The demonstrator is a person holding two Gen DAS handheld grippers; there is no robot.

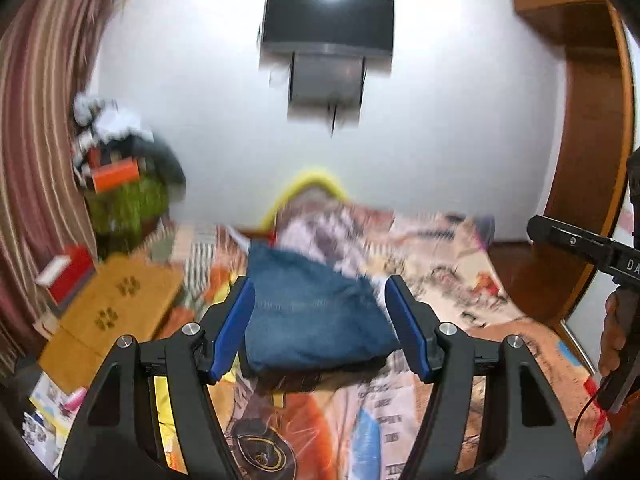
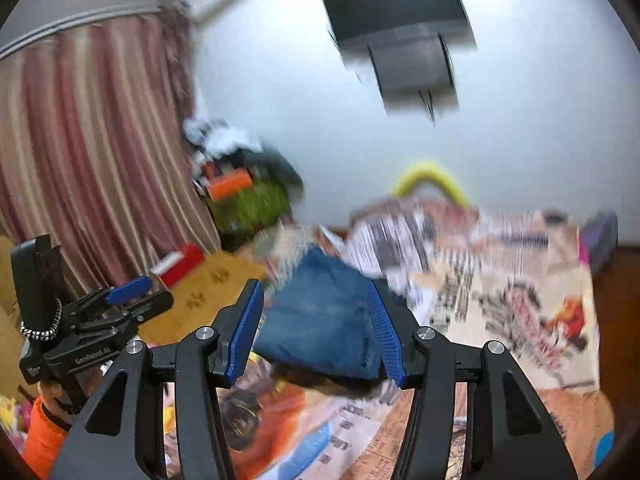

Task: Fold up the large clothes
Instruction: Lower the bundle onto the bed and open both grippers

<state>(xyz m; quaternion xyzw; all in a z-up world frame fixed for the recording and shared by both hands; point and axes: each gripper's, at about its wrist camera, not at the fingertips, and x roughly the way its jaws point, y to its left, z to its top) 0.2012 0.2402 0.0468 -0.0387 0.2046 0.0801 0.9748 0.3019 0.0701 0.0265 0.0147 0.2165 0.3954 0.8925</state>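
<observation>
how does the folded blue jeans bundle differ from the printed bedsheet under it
The jeans are plain blue denim; the bedsheet is printed with cartoon figures and lettering in many colours. The jeans sit as a thick folded bundle; the bedsheet lies spread flat. The jeans cover a small patch; the bedsheet runs across the bed. Both are cloth.

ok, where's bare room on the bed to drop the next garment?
Free: printed bedspread right of the folded jeans, toward the bed's right edge, and the strip in front of the jeans. Crowded: patterned clothes pile behind the jeans; boxes and clutter left.
</observation>
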